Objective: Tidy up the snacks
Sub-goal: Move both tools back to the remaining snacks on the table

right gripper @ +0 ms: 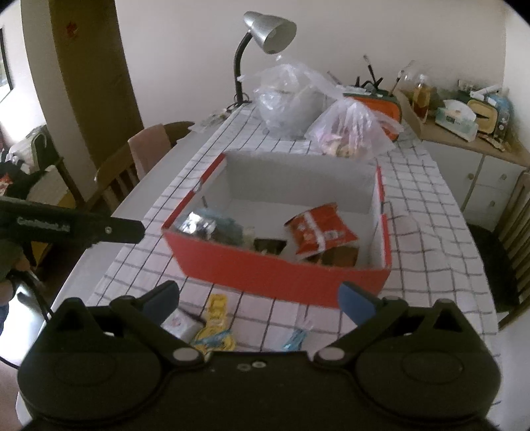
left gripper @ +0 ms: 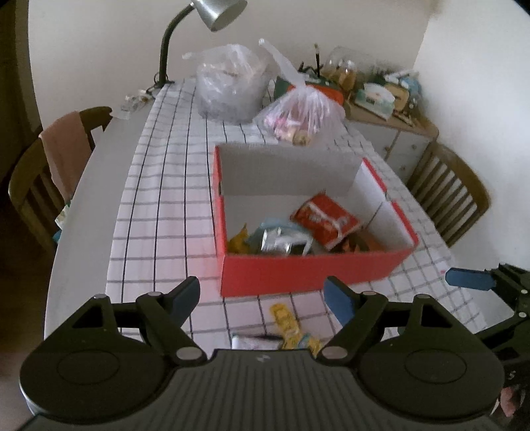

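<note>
We cannot read the red packet [left gripper: 326, 221] in the red box [left gripper: 308, 270]; it is blurry. The box's near wall hides the snacks under it. At the table's near edge, the left gripper [left gripper: 263, 295] covers part of the yellow packet [left gripper: 286, 323].

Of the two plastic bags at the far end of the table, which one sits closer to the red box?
The pinkish bag holding small wrapped items: it sits just behind the red box at its far wall. The clear, greyish bag stands farther back, near the lamp.
</note>
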`<state>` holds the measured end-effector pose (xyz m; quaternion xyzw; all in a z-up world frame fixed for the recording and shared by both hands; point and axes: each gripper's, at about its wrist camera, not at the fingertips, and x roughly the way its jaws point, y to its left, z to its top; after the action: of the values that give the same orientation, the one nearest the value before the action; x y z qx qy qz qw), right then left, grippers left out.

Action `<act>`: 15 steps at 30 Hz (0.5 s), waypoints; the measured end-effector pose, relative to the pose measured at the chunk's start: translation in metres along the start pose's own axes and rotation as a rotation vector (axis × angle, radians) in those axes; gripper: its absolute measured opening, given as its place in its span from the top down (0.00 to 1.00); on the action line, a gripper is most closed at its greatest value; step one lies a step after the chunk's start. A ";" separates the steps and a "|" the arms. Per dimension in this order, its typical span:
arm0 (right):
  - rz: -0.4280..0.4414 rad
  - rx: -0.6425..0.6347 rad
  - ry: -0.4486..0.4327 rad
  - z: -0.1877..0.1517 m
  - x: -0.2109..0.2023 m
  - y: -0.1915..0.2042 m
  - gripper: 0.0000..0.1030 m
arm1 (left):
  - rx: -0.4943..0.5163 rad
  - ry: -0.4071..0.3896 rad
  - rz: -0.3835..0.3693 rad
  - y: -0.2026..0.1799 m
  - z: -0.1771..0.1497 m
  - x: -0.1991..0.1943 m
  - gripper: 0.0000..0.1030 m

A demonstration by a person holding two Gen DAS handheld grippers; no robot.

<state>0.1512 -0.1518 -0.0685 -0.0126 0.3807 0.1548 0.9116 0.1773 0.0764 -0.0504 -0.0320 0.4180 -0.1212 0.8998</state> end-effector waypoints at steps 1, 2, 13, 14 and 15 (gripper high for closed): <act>0.001 -0.003 0.004 -0.004 0.001 0.004 0.00 | 0.004 0.008 0.002 0.001 -0.004 0.001 0.20; 0.002 -0.005 0.008 -0.008 0.001 0.008 0.00 | 0.010 0.016 0.003 0.002 -0.008 0.002 0.20; 0.038 0.007 0.117 -0.050 0.031 0.038 0.01 | 0.051 0.173 0.023 0.008 -0.057 0.043 0.20; 0.039 0.008 0.126 -0.054 0.033 0.040 0.01 | 0.055 0.186 0.027 0.008 -0.061 0.048 0.20; 0.039 0.009 0.139 -0.059 0.036 0.044 0.01 | 0.057 0.196 0.031 0.008 -0.063 0.052 0.20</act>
<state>0.1215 -0.1086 -0.1309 -0.0118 0.4437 0.1697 0.8799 0.1632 0.0743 -0.1306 0.0122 0.5010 -0.1219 0.8568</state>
